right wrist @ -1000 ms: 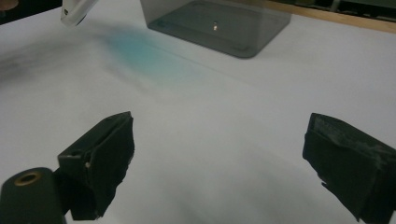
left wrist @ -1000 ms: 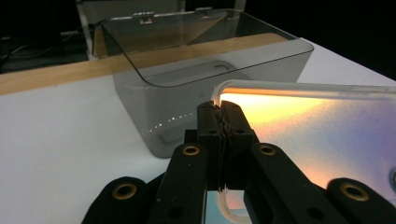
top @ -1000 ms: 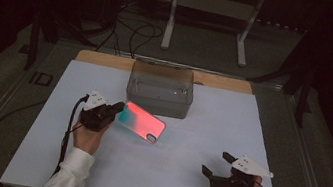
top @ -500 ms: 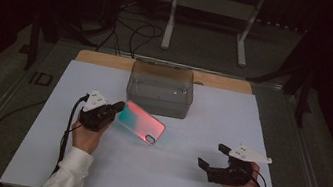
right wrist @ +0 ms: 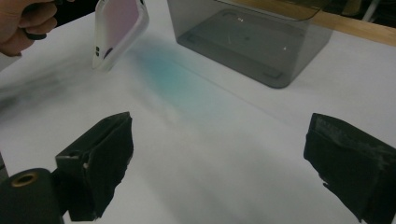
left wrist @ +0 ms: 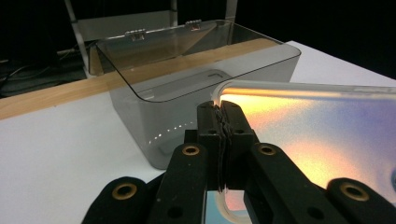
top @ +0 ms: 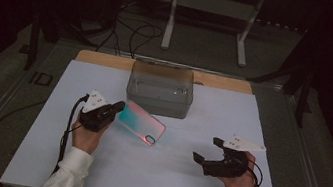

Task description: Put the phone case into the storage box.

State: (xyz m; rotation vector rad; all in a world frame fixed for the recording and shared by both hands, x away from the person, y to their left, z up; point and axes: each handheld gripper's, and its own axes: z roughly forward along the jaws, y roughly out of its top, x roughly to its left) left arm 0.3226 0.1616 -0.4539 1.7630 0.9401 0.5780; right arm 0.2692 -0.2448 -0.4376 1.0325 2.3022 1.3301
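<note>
From the high view, your left gripper (top: 112, 111) is clamped on one short end of the iridescent pink-and-teal phone case (top: 142, 121), which you hold just off the white table sheet (top: 43, 155) with its free end pointing toward four o'clock. The smoky translucent plastic box (top: 160, 88) sits at twelve o'clock from the case, close but apart. Your right gripper (top: 207, 150) hovers well off at the case's four o'clock, its jaws spread wide with nothing between them.

In the left gripper view, the two black jaws meet on the clear rim of the case (left wrist: 303, 135), pinched tight on its edge. This view also gives you what the overhead one does not: the box (left wrist: 187, 93) is open-topped, its hinged lid standing back at twelve o'clock, and the interior looks empty.

In the right gripper view, the jaws stand far apart over bare sheet, with the case (right wrist: 119, 28) at eleven o'clock, its camera cut-out hanging lowest, and the box (right wrist: 261, 42) at one o'clock.

I judge you are mid-carry. Next, lift the case over the near wall, level it above the opening, then release.
</note>
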